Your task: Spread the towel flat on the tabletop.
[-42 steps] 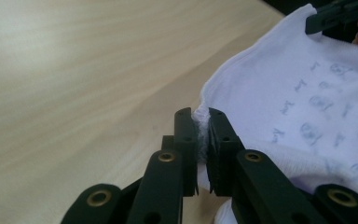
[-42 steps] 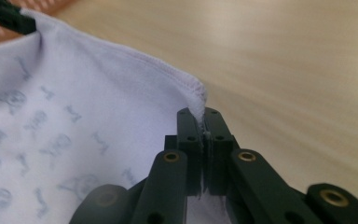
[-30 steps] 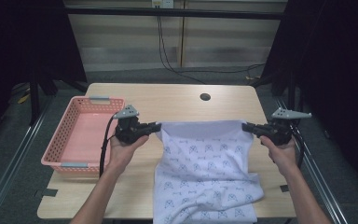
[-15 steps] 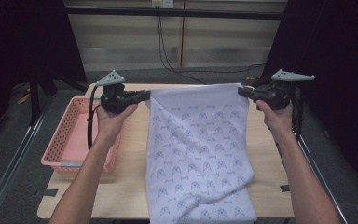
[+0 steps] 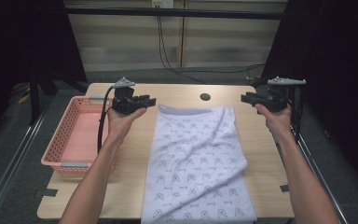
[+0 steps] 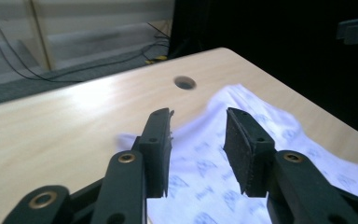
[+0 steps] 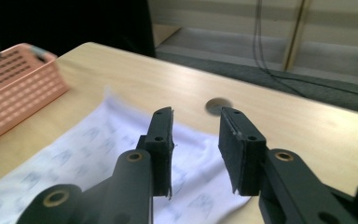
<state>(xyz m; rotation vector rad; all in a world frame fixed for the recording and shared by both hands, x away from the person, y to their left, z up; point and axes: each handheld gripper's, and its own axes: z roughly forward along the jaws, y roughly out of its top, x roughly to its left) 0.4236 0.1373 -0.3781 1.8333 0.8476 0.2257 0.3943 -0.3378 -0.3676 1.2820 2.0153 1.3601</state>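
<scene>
The left gripper is held above the table just off the far left corner of the white printed cloth, its jaws pointing toward the other hand. In the left gripper view its jaws stand clearly apart with nothing between the pads; the cloth lies below and beyond them, its edge rumpled near the round hole in the tabletop.

The right gripper hovers off the cloth's far right corner, well apart from the fabric, jaws pointing back toward the left one. In the right gripper view its jaws are likewise parted and empty, with the cloth spread on the wood beneath them and the hole just past their tips.

The cloth lies flat between the two grippers and runs from near the hole toward the person, its near end reaching the table's front edge; whether it hangs over that edge is hard to tell. A pink plastic basket sits on the outer side of the left gripper, beside the left forearm.
</scene>
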